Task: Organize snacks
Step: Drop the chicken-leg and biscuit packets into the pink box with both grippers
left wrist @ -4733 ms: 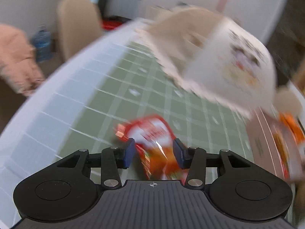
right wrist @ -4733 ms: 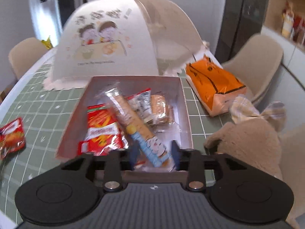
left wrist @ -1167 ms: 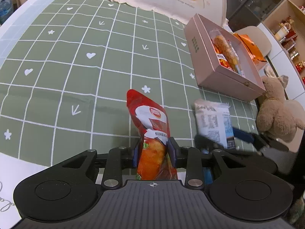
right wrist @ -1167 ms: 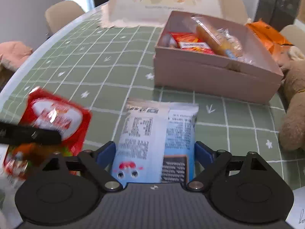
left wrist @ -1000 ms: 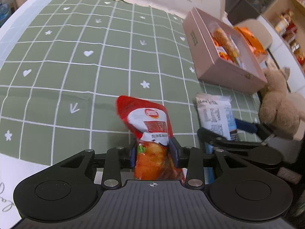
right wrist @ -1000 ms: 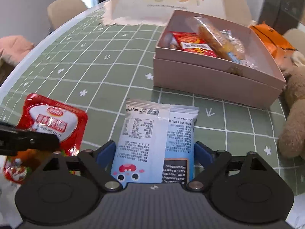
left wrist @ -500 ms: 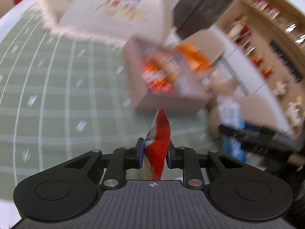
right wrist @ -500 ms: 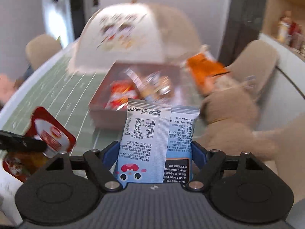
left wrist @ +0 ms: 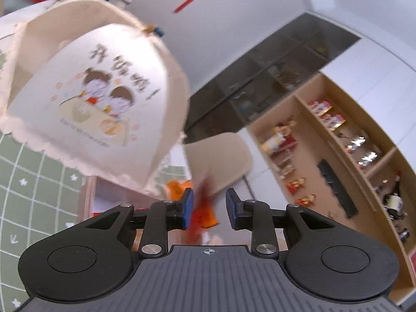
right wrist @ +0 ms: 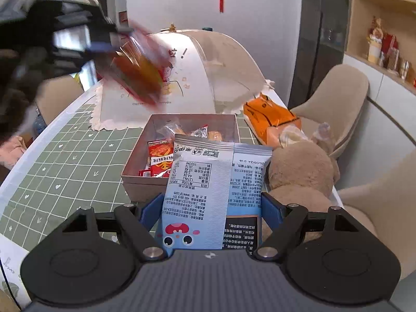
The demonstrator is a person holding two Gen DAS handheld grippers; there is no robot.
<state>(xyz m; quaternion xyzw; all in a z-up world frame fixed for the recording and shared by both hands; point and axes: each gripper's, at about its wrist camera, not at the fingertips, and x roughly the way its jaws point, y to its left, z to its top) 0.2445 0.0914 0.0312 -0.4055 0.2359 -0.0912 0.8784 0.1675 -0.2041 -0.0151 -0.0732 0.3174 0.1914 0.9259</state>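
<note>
Right wrist view: right gripper point(right wrist: 213, 208) jaws clamp light, crinkly blue snack packet point(right wrist: 208, 195) at its edges; left gripper point(left wrist: 209, 206) jaws parted, red pouch point(left wrist: 201, 214) loose between.

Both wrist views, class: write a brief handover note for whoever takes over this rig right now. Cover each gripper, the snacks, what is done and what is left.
Left gripper: open and raised. The red packet is blurred at its fingers, so contact is unclear.
Right gripper: shut on the blue packet, apparently short of the box.
Pink box: on the green tablecloth, several snacks inside.
Left: get the red and blue packets into the box.
</note>
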